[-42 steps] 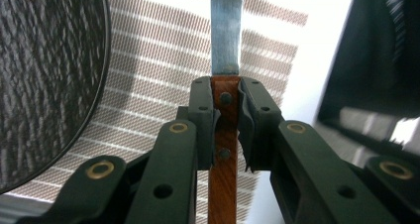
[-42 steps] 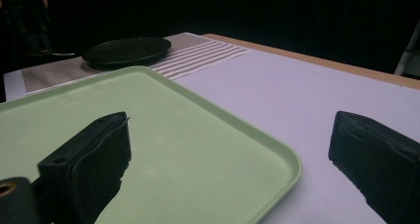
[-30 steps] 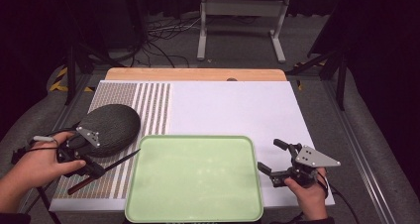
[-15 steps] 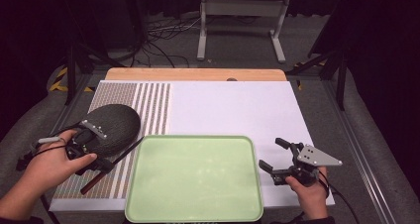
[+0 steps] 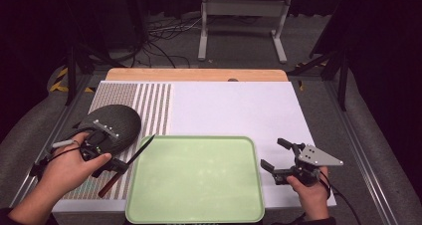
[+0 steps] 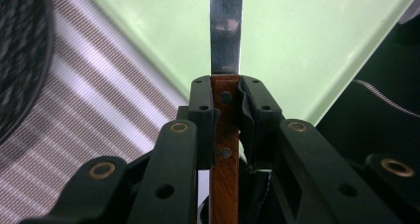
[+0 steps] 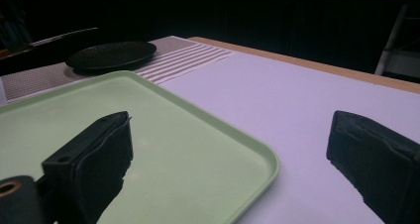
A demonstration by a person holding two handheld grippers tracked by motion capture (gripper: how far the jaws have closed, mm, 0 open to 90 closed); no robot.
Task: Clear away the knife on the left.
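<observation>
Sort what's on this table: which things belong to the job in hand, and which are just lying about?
In the job:
- knife, clamped in the left gripper
- green tray, under the blade tip

Lying about:
- dark round plate
- striped mat
- right gripper, open and idle

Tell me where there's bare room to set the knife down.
The green tray is bare throughout. The white mat between tray and wooden edge is free too. It is crowded at the left: dark plate, left gripper clamping the knife.
</observation>
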